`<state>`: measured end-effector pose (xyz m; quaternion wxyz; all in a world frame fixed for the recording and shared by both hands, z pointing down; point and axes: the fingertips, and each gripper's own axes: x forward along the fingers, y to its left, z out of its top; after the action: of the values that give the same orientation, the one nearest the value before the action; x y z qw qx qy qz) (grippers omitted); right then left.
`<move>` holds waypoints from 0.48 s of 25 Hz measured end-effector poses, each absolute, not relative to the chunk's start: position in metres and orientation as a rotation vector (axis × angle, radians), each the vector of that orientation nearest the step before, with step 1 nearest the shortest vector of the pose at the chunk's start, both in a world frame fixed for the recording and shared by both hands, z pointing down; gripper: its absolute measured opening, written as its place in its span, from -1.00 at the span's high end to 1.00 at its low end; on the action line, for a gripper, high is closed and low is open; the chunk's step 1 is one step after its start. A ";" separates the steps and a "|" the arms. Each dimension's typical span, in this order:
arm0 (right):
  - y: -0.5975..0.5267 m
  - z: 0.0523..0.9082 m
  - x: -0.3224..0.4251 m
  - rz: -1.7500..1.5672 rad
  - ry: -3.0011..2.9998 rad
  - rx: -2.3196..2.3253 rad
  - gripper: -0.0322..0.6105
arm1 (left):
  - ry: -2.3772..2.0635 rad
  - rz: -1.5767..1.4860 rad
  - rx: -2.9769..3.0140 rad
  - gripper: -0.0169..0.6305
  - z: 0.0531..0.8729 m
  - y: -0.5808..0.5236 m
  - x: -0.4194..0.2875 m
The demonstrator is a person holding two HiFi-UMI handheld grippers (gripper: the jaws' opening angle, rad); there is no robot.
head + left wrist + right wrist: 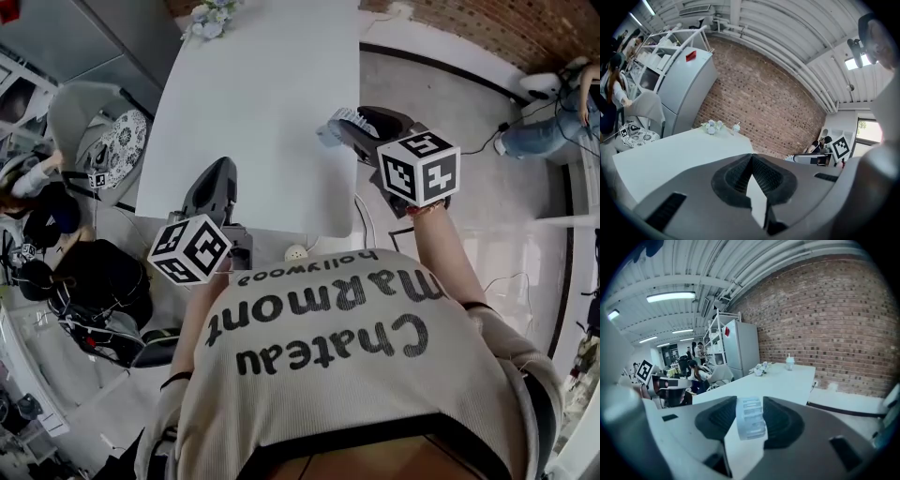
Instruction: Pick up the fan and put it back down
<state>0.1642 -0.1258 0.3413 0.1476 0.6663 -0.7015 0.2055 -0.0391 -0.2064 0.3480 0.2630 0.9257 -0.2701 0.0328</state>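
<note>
A small white ribbed fan (750, 419) sits clamped between the dark pads of my right gripper (750, 402). In the head view the same fan (336, 123) pokes out of the right gripper (349, 127) above the right edge of the white table (262, 112). My left gripper (214, 184) hovers over the table's near edge. Its pads (736, 176) meet at the tip with nothing between them, so the left gripper (751, 157) is shut and empty.
A bunch of pale flowers (211, 14) and a white cup (789, 363) stand at the table's far end. A grey chair (94, 131) and a black chair (94, 281) are on the left. Another person (562, 122) sits by cables on the right floor.
</note>
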 end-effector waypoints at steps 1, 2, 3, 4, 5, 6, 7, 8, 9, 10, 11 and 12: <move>-0.133 0.341 0.164 0.589 -2.016 1.922 0.35 | -0.729 0.089 2.504 0.94 0.348 -0.214 -0.040; -0.139 0.341 0.163 0.587 -2.014 1.927 0.35 | -0.726 0.092 2.502 0.94 0.350 -0.220 -0.040; -0.145 0.342 0.162 0.587 -2.010 1.931 0.35 | -0.721 0.096 2.497 0.94 0.352 -0.226 -0.040; -0.149 0.344 0.162 0.587 -2.006 1.933 0.35 | -0.714 0.101 2.492 0.94 0.356 -0.230 -0.040; -0.154 0.346 0.162 0.586 -2.002 1.933 0.35 | -0.708 0.106 2.487 0.94 0.359 -0.234 -0.038; -0.158 0.348 0.163 0.585 -1.999 1.930 0.35 | -0.703 0.109 2.483 0.94 0.363 -0.237 -0.036; -0.161 0.350 0.165 0.586 -1.996 1.925 0.35 | -0.699 0.111 2.479 0.94 0.366 -0.239 -0.033; -0.164 0.352 0.167 0.587 -1.992 1.920 0.35 | -0.695 0.112 2.476 0.94 0.368 -0.241 -0.030; -0.166 0.353 0.169 0.589 -1.986 1.916 0.35 | -0.691 0.112 2.474 0.94 0.369 -0.243 -0.027; -0.168 0.353 0.172 0.591 -1.981 1.913 0.35 | -0.688 0.112 2.472 0.94 0.369 -0.244 -0.024; -0.169 0.353 0.175 0.593 -1.977 1.912 0.35 | -0.687 0.112 2.469 0.94 0.369 -0.245 -0.021; -0.169 0.352 0.178 0.596 -1.975 1.909 0.35 | -0.690 0.110 2.465 0.94 0.369 -0.245 -0.019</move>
<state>0.1777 -0.1695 0.3517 0.1648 0.6700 -0.6930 0.2091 -0.0186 -0.2455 0.3695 0.2859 0.9219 -0.2581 0.0410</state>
